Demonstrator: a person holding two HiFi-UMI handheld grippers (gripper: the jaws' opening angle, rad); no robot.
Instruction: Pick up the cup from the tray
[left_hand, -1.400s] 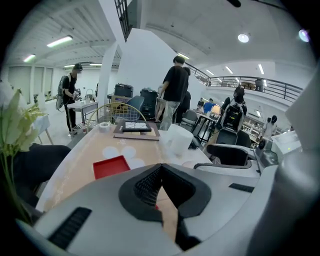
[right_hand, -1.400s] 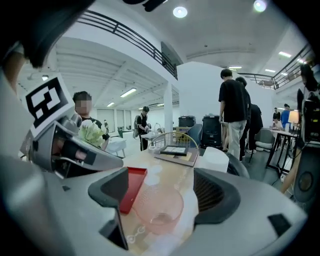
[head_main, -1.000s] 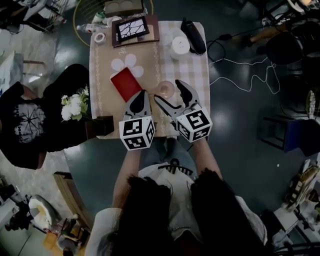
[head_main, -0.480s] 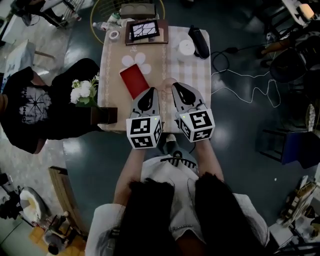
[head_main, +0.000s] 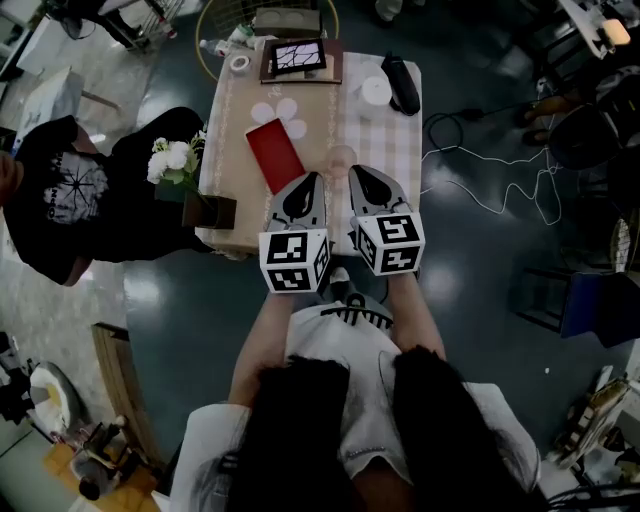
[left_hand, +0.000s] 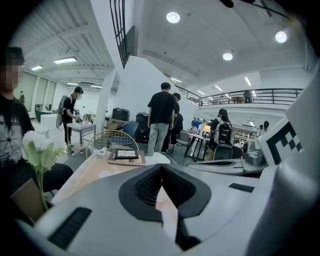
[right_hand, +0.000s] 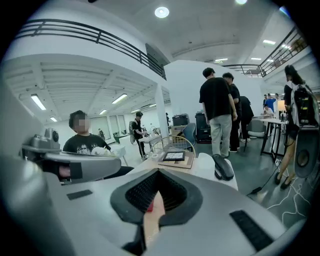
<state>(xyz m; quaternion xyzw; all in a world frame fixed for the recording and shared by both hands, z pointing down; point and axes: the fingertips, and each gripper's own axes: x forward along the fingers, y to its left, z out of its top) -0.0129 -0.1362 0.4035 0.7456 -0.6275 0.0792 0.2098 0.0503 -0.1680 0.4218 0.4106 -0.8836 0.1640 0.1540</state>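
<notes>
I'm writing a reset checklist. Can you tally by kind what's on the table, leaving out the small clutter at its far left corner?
Flat red rectangular board: 1
Pale pink translucent cup: 1
Dark-framed picture: 1
Black elongated device: 1
White round container: 1
White flower-shaped mat: 1
Brown box of white flowers: 1
Total: 7

A red booklet (head_main: 274, 155) lies on the worktop (head_main: 228, 190) just beyond the left hand-held gripper (head_main: 307, 180). White flowers (head_main: 172, 160) stand to its left, and a black case (head_main: 403, 84) lies well beyond, rightward.
</notes>
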